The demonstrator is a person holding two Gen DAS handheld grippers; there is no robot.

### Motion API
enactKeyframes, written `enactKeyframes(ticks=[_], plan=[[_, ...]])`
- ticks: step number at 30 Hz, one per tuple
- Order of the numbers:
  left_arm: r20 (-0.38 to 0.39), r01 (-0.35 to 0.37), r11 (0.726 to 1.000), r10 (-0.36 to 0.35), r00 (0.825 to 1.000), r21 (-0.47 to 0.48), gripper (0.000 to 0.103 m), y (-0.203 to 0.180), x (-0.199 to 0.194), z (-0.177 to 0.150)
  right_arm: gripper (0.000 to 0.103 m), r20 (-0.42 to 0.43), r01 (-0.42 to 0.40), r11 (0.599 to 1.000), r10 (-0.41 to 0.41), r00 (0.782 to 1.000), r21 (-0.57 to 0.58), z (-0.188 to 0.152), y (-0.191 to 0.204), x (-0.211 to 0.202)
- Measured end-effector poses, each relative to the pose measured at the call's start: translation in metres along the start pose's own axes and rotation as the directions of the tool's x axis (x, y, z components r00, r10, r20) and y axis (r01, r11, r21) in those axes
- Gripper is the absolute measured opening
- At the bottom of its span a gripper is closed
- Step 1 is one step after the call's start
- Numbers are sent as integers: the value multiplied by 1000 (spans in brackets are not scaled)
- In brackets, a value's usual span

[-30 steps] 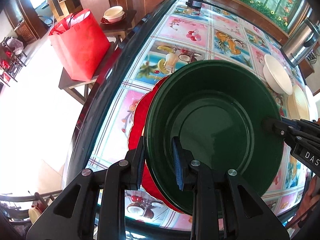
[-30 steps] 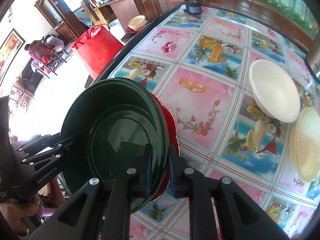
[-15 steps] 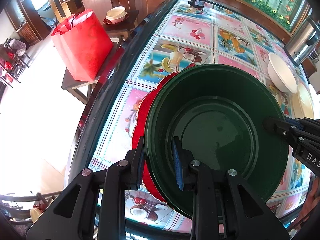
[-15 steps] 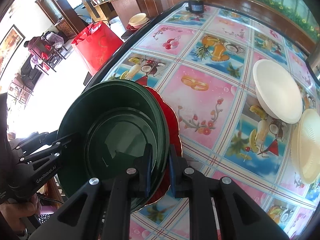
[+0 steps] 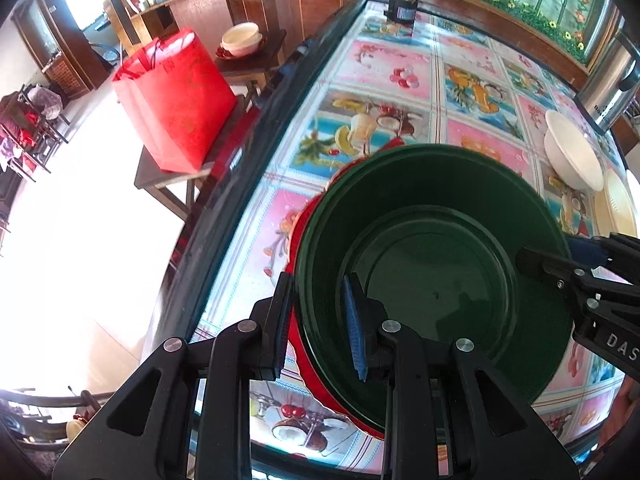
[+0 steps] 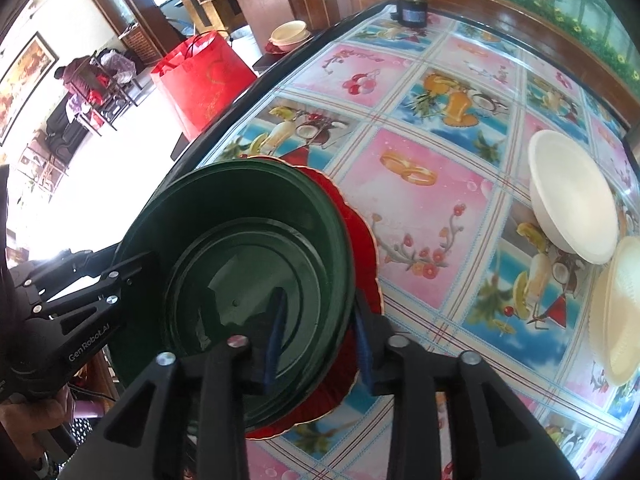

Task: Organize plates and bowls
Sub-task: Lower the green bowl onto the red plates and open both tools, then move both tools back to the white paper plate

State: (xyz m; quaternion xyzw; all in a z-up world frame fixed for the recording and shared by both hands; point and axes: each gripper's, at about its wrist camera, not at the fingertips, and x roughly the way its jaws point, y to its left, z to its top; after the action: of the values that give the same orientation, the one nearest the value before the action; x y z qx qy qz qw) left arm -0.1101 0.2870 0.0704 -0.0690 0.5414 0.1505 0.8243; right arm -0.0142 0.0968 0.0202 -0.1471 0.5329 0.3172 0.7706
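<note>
The left gripper [image 5: 320,322] pinches the near rim of the dark green bowl [image 5: 432,280] together with the red plate [image 5: 316,376] under it, one finger inside, one outside; the right gripper [image 6: 318,336] clamps the opposite rim the same way; the stack sits over the fruit-print tablecloth [image 6: 432,200] near the table's edge, mouth turned up, slightly tilted; a white bowl [image 6: 572,196] and cream plate [image 6: 616,312] lie well apart.
</note>
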Motion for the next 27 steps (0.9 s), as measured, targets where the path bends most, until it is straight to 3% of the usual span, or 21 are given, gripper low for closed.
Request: enactKeyframes(ticks=[1,2,3,4,5,14,23,27], plan=[[10,-6,1000,6,1000,-2,26,1,-3,1,38,7,2,1000,-2,1000,-3,0,1,-2],[17,-9,1000,9,1000,-5,31,2,-5,1,48,20,9,1000,-9,1000,-8,0,1,-6],[27,-17,1000,18,999,-14,37,4,-8,2,58,29,20,1000,-20,999,-13,0,1,-9],[33,-19,1000,19,999,-20,50,6,-9,3,61,30,25,1000,-25,999,-16,0,1,-11],[38,-16,1000,17,999,-26,56,7,-11,4,62,34,25,1000,-25,999,-16,-1,-1,-13],[115,18,999,-13,993,-42,58,-11,-39,20,62,133,-7,997,-3,991,70,-11,-26,-49],[149,110,993,-113,982,32,58,-71,-49,40,66,210,38,988,-70,975,152,-26,-58,-84],[162,145,986,-156,974,80,65,-103,-55,49,70,225,64,979,-107,968,191,-33,-78,-98]])
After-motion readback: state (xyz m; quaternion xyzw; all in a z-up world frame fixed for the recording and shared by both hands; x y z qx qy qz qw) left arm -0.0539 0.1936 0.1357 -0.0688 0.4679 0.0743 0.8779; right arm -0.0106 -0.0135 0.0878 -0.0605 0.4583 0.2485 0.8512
